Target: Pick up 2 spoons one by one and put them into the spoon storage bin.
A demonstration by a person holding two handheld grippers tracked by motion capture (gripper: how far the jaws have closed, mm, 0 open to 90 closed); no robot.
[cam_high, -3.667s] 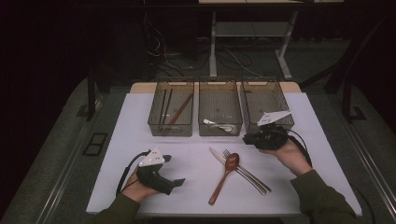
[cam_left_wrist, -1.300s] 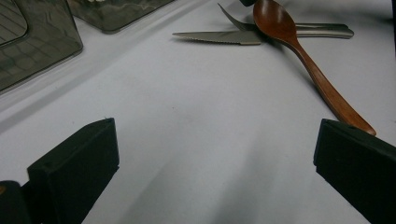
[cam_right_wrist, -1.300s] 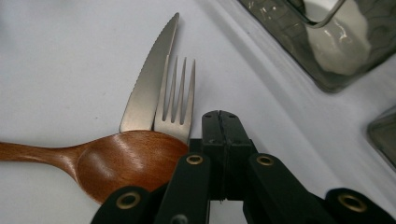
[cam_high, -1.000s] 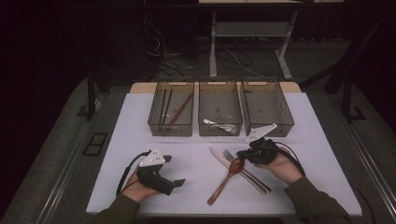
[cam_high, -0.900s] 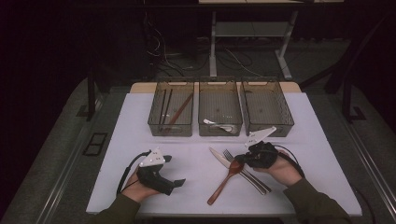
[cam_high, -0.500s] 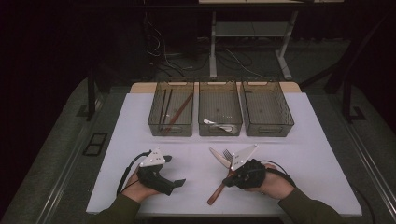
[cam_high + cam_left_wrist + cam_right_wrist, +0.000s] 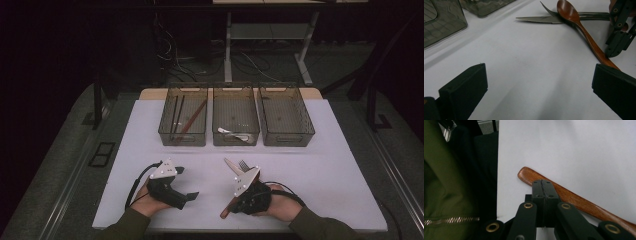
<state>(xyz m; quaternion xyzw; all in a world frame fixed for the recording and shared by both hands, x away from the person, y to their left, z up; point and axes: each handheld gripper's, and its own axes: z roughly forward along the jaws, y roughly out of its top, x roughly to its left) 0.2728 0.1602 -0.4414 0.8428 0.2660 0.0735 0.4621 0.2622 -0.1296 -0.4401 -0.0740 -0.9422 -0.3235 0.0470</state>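
A wooden spoon [image 7: 584, 30] lies on the white table top [image 7: 325, 175], crossing a knife [image 7: 541, 19] and a fork [image 7: 586, 15]. My right gripper [image 7: 542, 183] is shut, its jaws pressed flat together with nothing between them, and its tip sits just over the end of the spoon's handle [image 7: 574, 197]. In the high view the right gripper [image 7: 232, 207] points toward the table's front edge and covers most of the spoon [image 7: 223, 215]. My left gripper [image 7: 186, 182] rests on the table at the front left, open and empty, with the left gripper [image 7: 539, 95] facing the cutlery.
Three clear bins stand in a row at the back: the left bin [image 7: 165, 131] holds chopsticks and a wooden stick, the middle bin [image 7: 218, 134] holds white cutlery, and the right bin [image 7: 306, 131] holds nothing. The person's green sleeve [image 7: 446, 195] is close to the right gripper.
My right gripper has come from beside the right bin toward the front and left, sinking to the spoon's handle end. The left gripper has stayed put.
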